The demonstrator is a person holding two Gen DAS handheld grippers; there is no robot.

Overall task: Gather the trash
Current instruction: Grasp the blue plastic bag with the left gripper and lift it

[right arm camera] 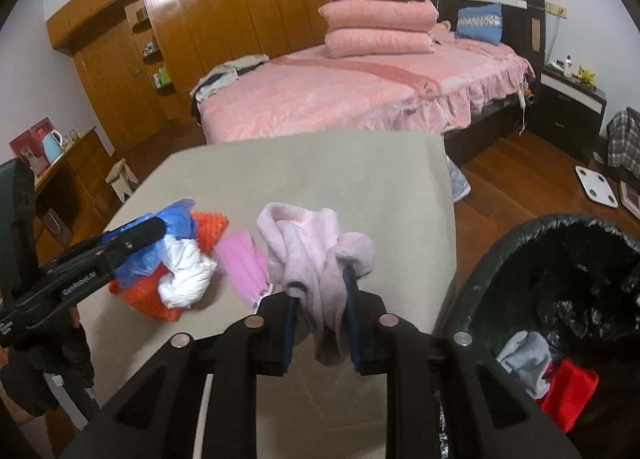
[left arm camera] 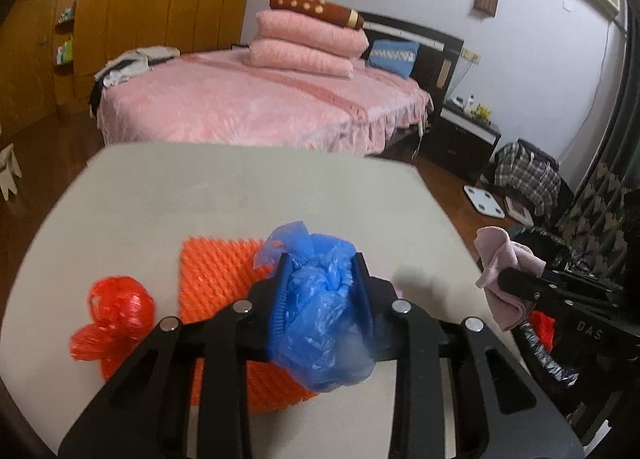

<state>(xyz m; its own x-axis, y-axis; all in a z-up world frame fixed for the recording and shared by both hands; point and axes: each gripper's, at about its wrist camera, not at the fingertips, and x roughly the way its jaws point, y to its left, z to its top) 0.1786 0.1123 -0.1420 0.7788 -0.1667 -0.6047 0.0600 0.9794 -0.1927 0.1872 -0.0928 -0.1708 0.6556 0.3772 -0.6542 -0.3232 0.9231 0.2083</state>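
Left gripper [left arm camera: 322,291] is pinching a crumpled blue plastic bag [left arm camera: 320,307] between its two fingers; the bag is bulging out above and below the pads. No earlier view here, so just the grip as it stands. The bag is sitting over an orange spiky mat [left arm camera: 218,279] lying flat on the grey table [left arm camera: 240,195]. A red plastic bag [left arm camera: 114,313] is lying bunched at the mat's left edge, touching it.

Right gripper [right arm camera: 322,299] is clamping a pale pink cloth [right arm camera: 316,259], fingers pressed in on both sides of it. The cloth is hanging folded over the fingertips and drooping down between them, above the table near its right edge. In the left wrist view the same cloth [left arm camera: 506,271] is showing at the right, held off the table edge.

From the right wrist view, the rest of the pile is sitting on the table to the left: a white crumpled wad [right arm camera: 186,275] lying on the orange mat, and a pink pleated face mask [right arm camera: 242,267] just beside it, between the wad and the cloth. The left gripper is reaching in from the left over that pile with the blue bag in its grip.

A bin with a black liner [right arm camera: 560,259] is standing on the floor just right of the table. Inside it, a grey cloth [right arm camera: 524,359] and something red [right arm camera: 572,391] are lying at the bottom.

A bed with a pink cover [right arm camera: 340,95] is standing behind the table.
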